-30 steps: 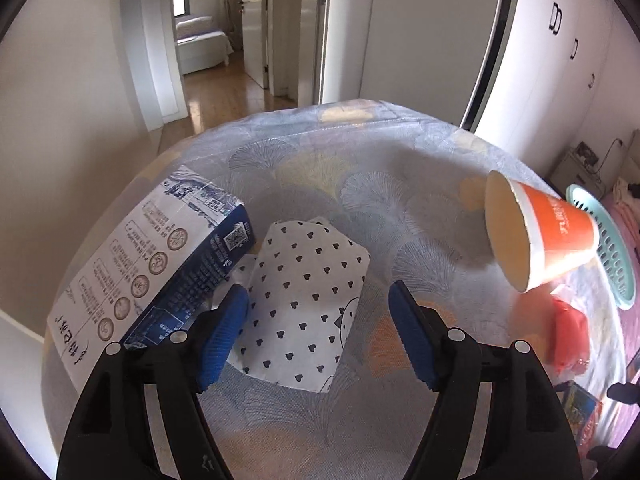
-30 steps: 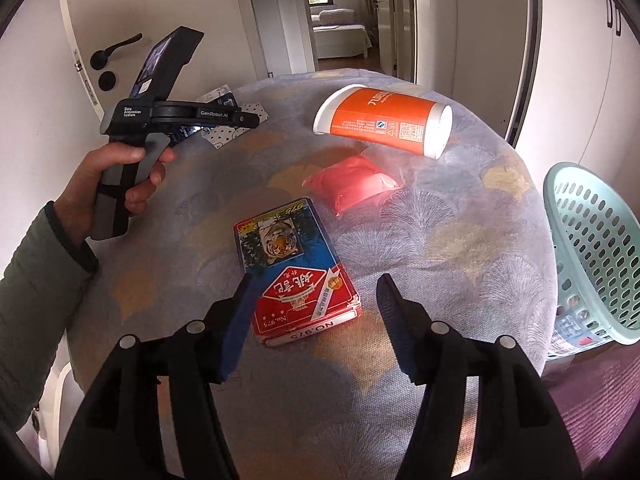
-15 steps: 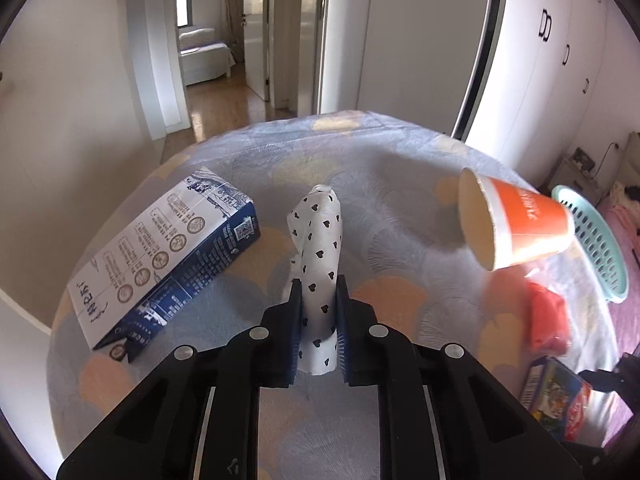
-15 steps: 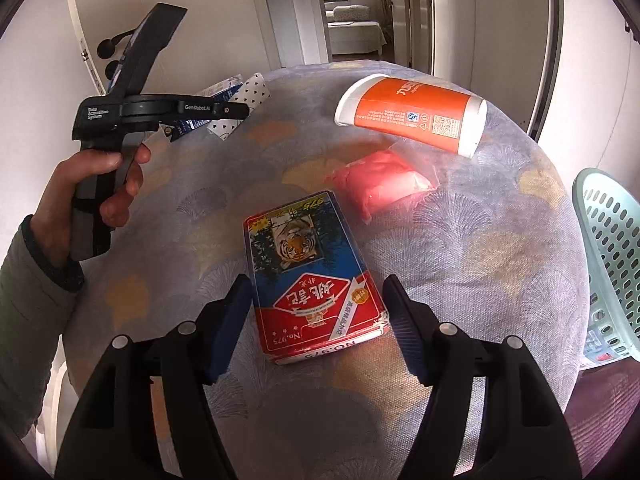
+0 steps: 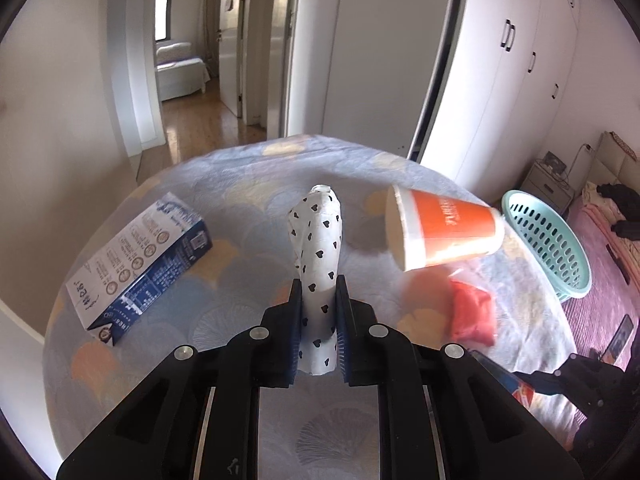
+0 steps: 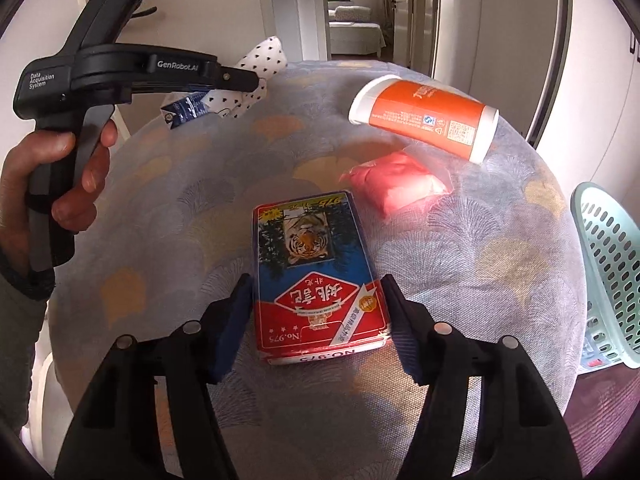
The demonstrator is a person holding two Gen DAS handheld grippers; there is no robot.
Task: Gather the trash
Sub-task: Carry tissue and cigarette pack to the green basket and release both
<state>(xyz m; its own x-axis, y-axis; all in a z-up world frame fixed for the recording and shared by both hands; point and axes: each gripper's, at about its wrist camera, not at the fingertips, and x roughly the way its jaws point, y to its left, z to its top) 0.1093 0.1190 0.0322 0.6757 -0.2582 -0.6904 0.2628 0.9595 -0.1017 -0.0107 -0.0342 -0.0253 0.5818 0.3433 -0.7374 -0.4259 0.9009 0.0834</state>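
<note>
My left gripper (image 5: 317, 312) is shut on a white paper wrapper with black hearts (image 5: 318, 248) and holds it lifted above the round table. The wrapper also shows in the right wrist view (image 6: 256, 76), in the left gripper (image 6: 252, 80). My right gripper (image 6: 316, 308) is open, its fingers on either side of a red and blue card box with a tiger picture (image 6: 316, 280) lying on the table. An orange paper cup (image 5: 440, 232) (image 6: 424, 116) lies on its side. A pink packet (image 5: 472, 316) (image 6: 396, 188) lies beside it.
A blue and white carton (image 5: 140, 264) lies at the table's left. A light green plastic basket (image 5: 552, 240) (image 6: 608, 272) stands off the table's right edge. The table (image 6: 200, 208) has a grey patterned cloth. A bed is at the right, a doorway behind.
My left gripper closed on the heart-print wrapper and lifted it off the table. My right gripper moved forward so its open fingers straddle the card box.
</note>
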